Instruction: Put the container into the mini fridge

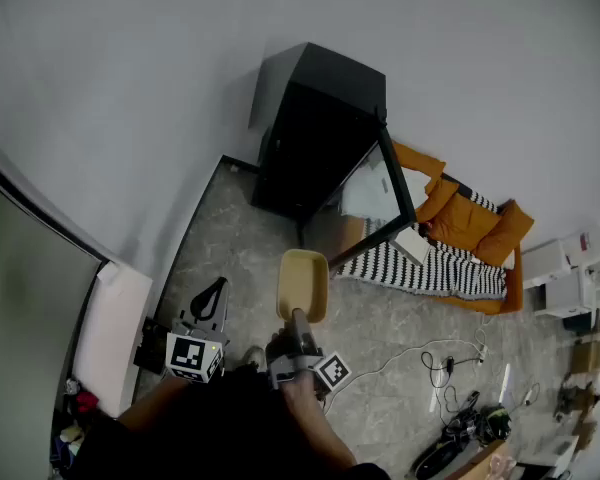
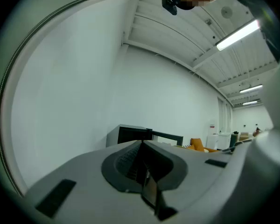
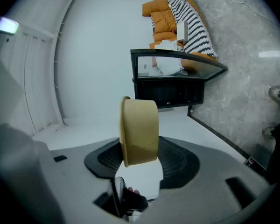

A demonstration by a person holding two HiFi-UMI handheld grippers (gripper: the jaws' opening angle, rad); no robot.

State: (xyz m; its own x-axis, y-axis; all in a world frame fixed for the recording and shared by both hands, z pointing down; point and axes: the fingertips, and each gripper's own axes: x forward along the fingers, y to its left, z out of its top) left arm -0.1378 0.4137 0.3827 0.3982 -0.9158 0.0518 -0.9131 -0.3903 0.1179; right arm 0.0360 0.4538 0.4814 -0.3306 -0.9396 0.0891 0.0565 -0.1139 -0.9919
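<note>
A pale yellow container (image 1: 303,283) hangs over the grey floor, tipped on its side, with my right gripper (image 1: 299,320) shut on its near end. In the right gripper view the container (image 3: 139,129) sits between the jaws of that gripper (image 3: 140,149), its rim to the left. The black mini fridge (image 1: 318,133) stands ahead against the white wall, and its glass door (image 1: 380,196) is swung open to the right. The fridge (image 3: 170,91) also shows beyond the container. My left gripper (image 1: 209,308) is low at the left, shut and holding nothing; its jaws (image 2: 142,164) meet in a seam.
An orange sofa (image 1: 467,223) with a striped blanket (image 1: 435,266) lies right of the fridge door. Cables and a power strip (image 1: 450,363) trail across the floor at the right. A white panel (image 1: 108,330) leans at the left wall. White boxes (image 1: 560,278) stand at far right.
</note>
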